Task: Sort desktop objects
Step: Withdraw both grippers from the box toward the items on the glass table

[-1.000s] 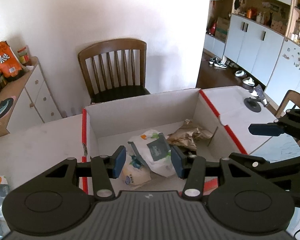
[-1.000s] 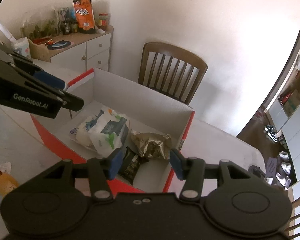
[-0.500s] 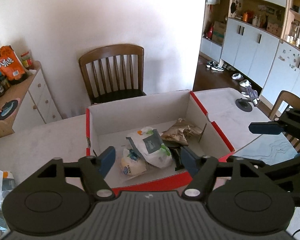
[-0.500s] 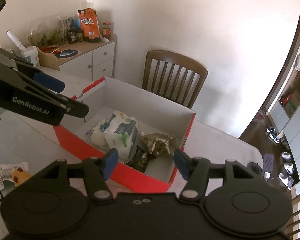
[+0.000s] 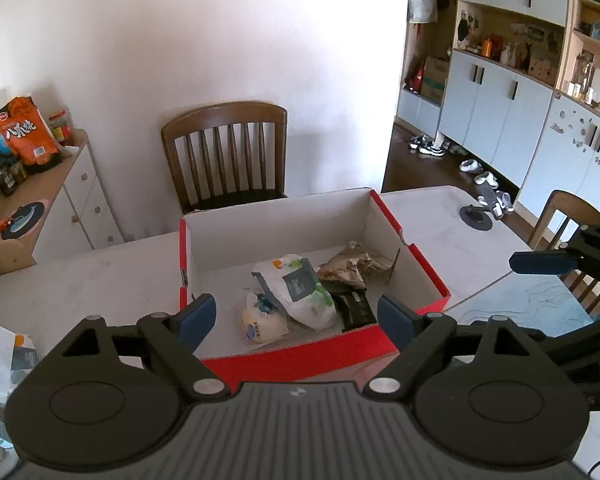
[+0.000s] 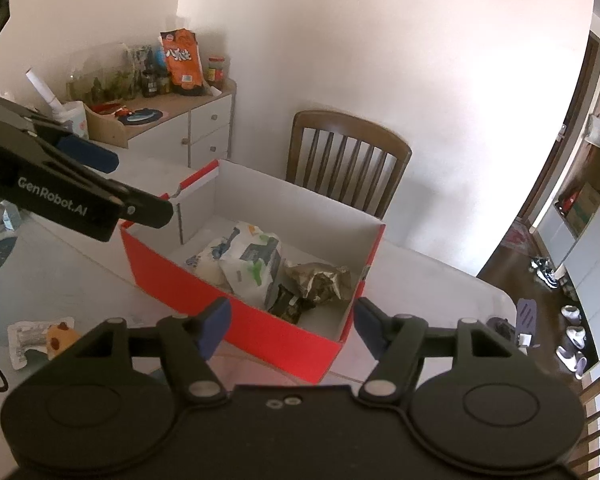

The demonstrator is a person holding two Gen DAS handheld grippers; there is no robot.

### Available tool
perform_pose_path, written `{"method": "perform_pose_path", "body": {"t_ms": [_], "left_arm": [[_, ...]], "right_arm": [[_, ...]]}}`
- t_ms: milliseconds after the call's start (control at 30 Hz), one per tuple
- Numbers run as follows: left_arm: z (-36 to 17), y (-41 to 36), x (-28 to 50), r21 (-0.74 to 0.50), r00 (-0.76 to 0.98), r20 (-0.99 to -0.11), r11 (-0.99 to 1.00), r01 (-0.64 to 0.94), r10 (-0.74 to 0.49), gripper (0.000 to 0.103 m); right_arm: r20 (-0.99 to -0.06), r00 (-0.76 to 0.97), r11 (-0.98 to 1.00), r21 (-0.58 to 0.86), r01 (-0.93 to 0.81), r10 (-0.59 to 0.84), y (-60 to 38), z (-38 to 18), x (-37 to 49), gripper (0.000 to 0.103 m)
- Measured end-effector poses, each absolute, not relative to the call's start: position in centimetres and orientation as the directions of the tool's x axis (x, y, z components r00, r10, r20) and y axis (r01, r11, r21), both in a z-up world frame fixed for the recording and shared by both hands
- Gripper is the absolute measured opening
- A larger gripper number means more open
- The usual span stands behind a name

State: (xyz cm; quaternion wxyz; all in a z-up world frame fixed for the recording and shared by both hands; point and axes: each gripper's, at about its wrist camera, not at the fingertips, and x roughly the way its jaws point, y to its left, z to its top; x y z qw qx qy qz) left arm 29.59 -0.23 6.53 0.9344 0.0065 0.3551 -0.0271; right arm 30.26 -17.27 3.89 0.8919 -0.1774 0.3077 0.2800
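Note:
A red box [image 5: 292, 360] with white inner walls stands on the pale table. Inside lie a white wipes pack [image 5: 300, 292], a round white packet [image 5: 260, 326], a crumpled gold bag [image 5: 352, 266] and a black packet [image 5: 354, 308]. My left gripper [image 5: 296, 314] hovers before the box's near wall, its jaws opening, nothing between them. In the right wrist view my right gripper [image 6: 294, 320] hangs over the box's [image 6: 220, 304] near corner, jaws also opening and empty. The left gripper [image 6: 120, 184] shows there at the left, above the box's far corner.
A small packet with a cartoon bear [image 6: 44, 338] lies on the table at the left. A wooden chair [image 5: 228, 156] stands behind the box, and a sideboard [image 5: 40, 200] with an orange snack bag stands at the left. A phone stand [image 5: 478, 214] sits at the table's far right.
Both grippers have drawn back and up from over the box, so the box now looks smaller and farther. Both pairs of jaws have spread wider.

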Motion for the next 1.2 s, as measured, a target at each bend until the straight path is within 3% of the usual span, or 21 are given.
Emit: {"method": "perform_pose_path", "body": {"t_ms": [100,1200], "left_arm": [[6.7,-0.4,28.7,-0.016,0.749,-0.660,0.998,0.062,-0.058,0.101],[5.0,1.5,18.4,-0.089,0.733,-0.668,0.992,0.093,-0.129,0.103]], "right_arm": [[-0.644,0.654,0.778,-0.141,-0.612,0.397,-17.4,4.3,29.4,0.069],[-0.653,0.641,0.813,-0.066,-0.579,0.403,-19.4,3.4,23.2,0.071]]}}
